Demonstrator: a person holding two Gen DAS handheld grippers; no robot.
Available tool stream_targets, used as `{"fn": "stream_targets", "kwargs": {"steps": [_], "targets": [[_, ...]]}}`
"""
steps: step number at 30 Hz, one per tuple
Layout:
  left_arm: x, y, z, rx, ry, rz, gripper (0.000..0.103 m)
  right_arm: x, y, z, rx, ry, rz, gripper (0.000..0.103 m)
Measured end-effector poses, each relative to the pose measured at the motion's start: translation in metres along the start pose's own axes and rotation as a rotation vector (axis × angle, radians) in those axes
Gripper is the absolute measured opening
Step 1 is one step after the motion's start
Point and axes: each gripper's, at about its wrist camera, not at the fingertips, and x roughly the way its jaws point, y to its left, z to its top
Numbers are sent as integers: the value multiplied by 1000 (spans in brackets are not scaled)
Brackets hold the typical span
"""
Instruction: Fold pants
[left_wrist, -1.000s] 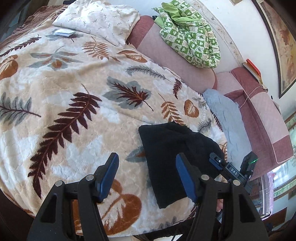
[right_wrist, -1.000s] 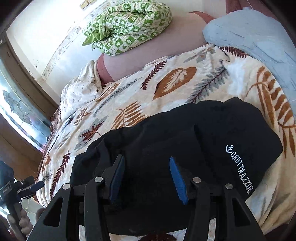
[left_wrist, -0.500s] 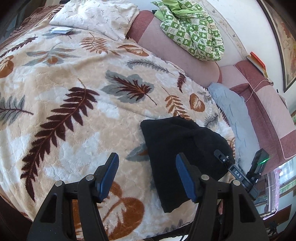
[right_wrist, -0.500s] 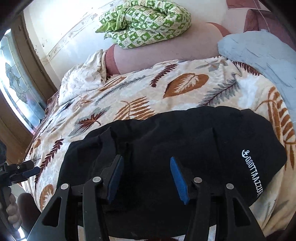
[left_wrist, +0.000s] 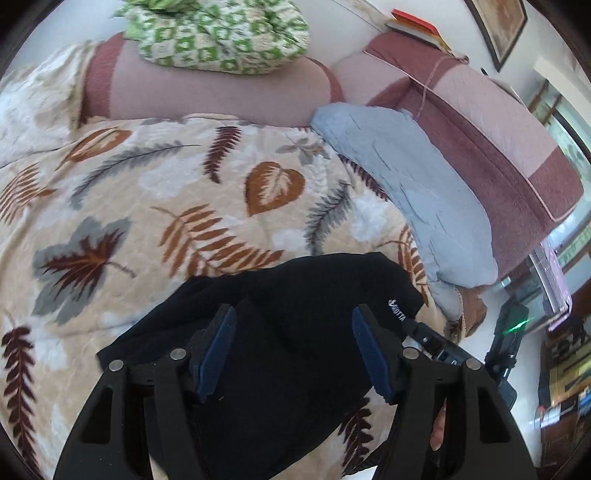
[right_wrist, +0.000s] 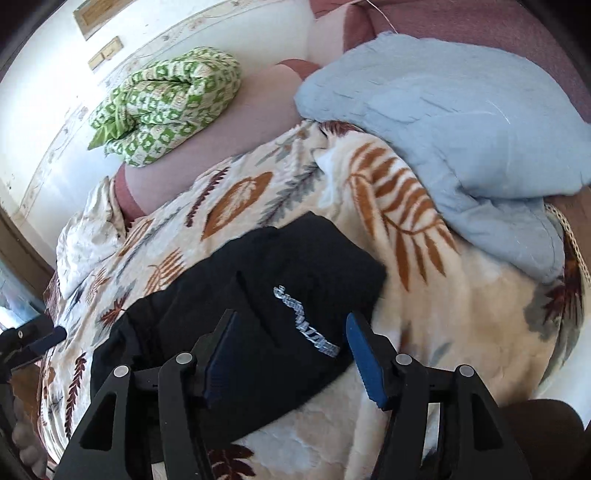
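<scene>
The black pants (left_wrist: 295, 332) are seen folded into a compact bundle on the leaf-patterned blanket (left_wrist: 129, 206), low in the centre of the left wrist view. The left gripper (left_wrist: 293, 354) is held over the bundle with its blue-padded jaws spread wide, and nothing is pinched between them; whether the pads touch the cloth cannot be told. White lettering on the pants is visible just beside the right-hand pad in that view. In the right wrist view the same pants (right_wrist: 258, 295) fill the lower centre and lower left of the frame, with the white lettering lying between the fingers of the right gripper (right_wrist: 288, 354). Its jaws are likewise spread apart and nothing is gripped. The blanket (right_wrist: 443, 332) is shown bare to the right of the bundle. A pale blue quilt (left_wrist: 417, 192) is laid at the right of the left wrist view, against a dusty-pink cushion (left_wrist: 480, 122), and the same quilt (right_wrist: 461, 122) is found at the upper right of the right wrist view. A green and white checked cover (left_wrist: 221, 37) is piled on a pink bolster at the top of the left wrist view, and is seen again at the upper left of the right wrist view (right_wrist: 162, 107). Part of the right gripper's body (left_wrist: 506, 339), with a green light, is visible at the lower right of the left wrist view.
</scene>
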Motion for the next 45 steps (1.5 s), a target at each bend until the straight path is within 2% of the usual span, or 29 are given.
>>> {"fn": "stream_targets", "kwargs": {"steps": [5, 8, 11, 12, 17, 21, 22, 23, 25, 27, 28, 29, 34, 37, 38, 39, 40, 43, 45], "targets": [[78, -48, 37, 102, 133, -67, 65, 3, -24, -2, 45, 35, 19, 65], [130, -69, 50, 132, 231, -128, 65, 2, -34, -3, 72, 27, 98, 65], [172, -84, 59, 163, 298, -148, 65, 12, -38, 1, 108, 40, 219, 65], [183, -88, 61, 178, 310, -146, 65, 19, -38, 3, 128, 62, 224, 65], [220, -93, 69, 226, 385, -161, 65, 34, -36, 6, 154, 98, 163, 65], [242, -100, 65, 277, 439, -130, 66, 29, -21, -3, 71, 68, 71, 64], [246, -103, 64, 280, 452, -129, 70, 26, -20, -6, 76, 56, 68, 64], [249, -105, 62, 282, 459, -123, 77, 23, -19, -9, 89, 46, 72, 64], [255, -116, 58, 318, 466, -72, 79, 21, -20, -13, 118, 37, 80, 64], [252, -130, 52, 404, 454, -9, 60, 23, -22, -13, 131, 41, 82, 64], [249, -134, 51, 437, 438, 14, 39, 24, -25, -13, 140, 44, 89, 64], [243, -134, 51, 438, 433, -13, 21, 24, -28, -13, 153, 45, 99, 64], [204, -121, 62, 364, 370, -113, 16, 29, -39, -9, 208, 38, 163, 70], [185, -118, 63, 352, 339, -136, 16, 31, -38, -5, 202, 38, 179, 72], [181, -119, 63, 353, 333, -133, 16, 31, -36, -5, 201, 38, 181, 69], [178, -120, 62, 359, 326, -127, 16, 30, -38, -5, 203, 35, 186, 54], [175, -121, 60, 369, 321, -121, 16, 30, -38, -5, 207, 42, 210, 32], [166, -125, 61, 372, 299, -113, 16, 28, -35, -1, 199, 46, 229, 21], [149, -124, 62, 357, 271, -119, 16, 16, -27, -1, 155, 19, 234, 19]]}}
